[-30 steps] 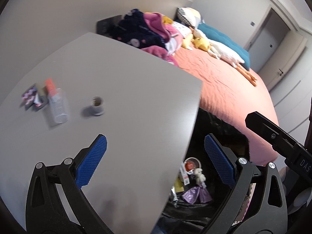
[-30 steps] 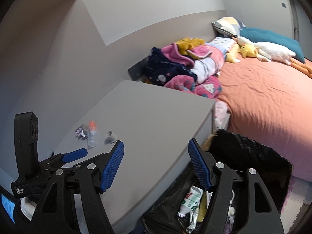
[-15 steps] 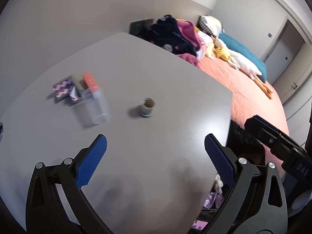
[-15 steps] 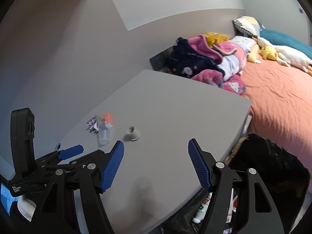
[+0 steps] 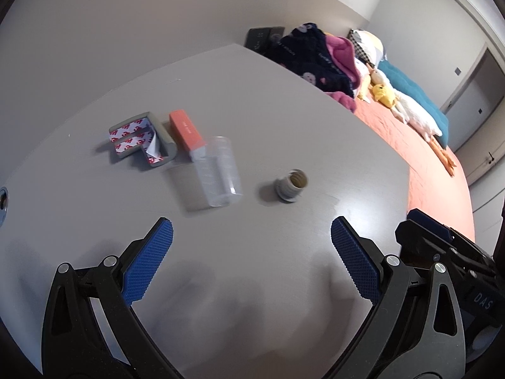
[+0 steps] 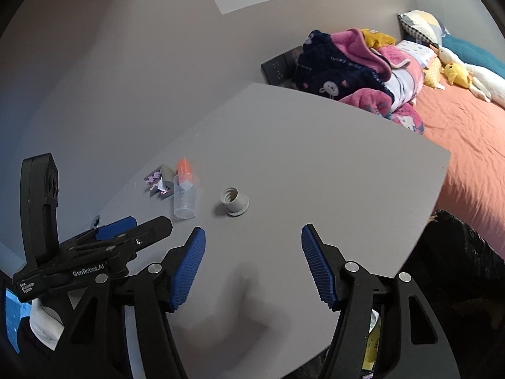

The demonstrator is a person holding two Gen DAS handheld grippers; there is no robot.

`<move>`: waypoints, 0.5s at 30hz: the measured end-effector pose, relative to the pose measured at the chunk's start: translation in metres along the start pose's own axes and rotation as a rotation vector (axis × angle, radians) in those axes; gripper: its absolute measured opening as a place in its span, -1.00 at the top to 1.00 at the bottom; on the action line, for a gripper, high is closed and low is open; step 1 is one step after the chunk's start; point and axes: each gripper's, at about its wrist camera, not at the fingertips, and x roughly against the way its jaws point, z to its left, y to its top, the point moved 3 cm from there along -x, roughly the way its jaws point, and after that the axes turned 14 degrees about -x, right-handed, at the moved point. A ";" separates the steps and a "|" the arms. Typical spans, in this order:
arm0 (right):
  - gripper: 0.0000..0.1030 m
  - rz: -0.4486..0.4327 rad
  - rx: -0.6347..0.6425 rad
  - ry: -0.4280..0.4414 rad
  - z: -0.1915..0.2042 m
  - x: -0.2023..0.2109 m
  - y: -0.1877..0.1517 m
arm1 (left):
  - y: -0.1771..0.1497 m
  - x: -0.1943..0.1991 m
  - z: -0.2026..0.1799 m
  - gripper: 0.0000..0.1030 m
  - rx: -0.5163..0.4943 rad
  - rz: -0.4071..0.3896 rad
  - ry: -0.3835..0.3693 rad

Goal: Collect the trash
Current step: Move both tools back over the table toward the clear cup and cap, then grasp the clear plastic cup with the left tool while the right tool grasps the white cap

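Left wrist view: your left hand-held gripper (image 5: 249, 255) hangs released and wide, holding nothing, above the tabletop (image 5: 300, 120). The trash lies just ahead in a loose cluster, likely for easy picking: clear plastic cup (image 5: 217, 172) on its side, orange box (image 5: 186, 132), grey corner guard (image 5: 142, 140), grey screw cap (image 5: 290, 184).

Right wrist view: your right hand-held gripper (image 6: 252, 265) is closing slightly on empty air, the cap (image 6: 234, 201) nearest; the black bin bag (image 6: 457, 265) waits at the tabletop's right edge.
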 end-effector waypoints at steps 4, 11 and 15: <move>-0.19 0.025 0.014 -0.013 0.004 -0.017 0.002 | 0.003 -0.013 0.011 -0.87 0.018 0.015 0.004; -0.11 0.072 0.034 -0.025 0.012 -0.045 0.004 | 0.009 -0.037 0.025 -0.71 0.041 0.048 -0.012; -0.10 0.091 0.049 -0.031 0.016 -0.061 0.007 | 0.012 -0.051 0.035 -0.56 0.055 0.069 -0.023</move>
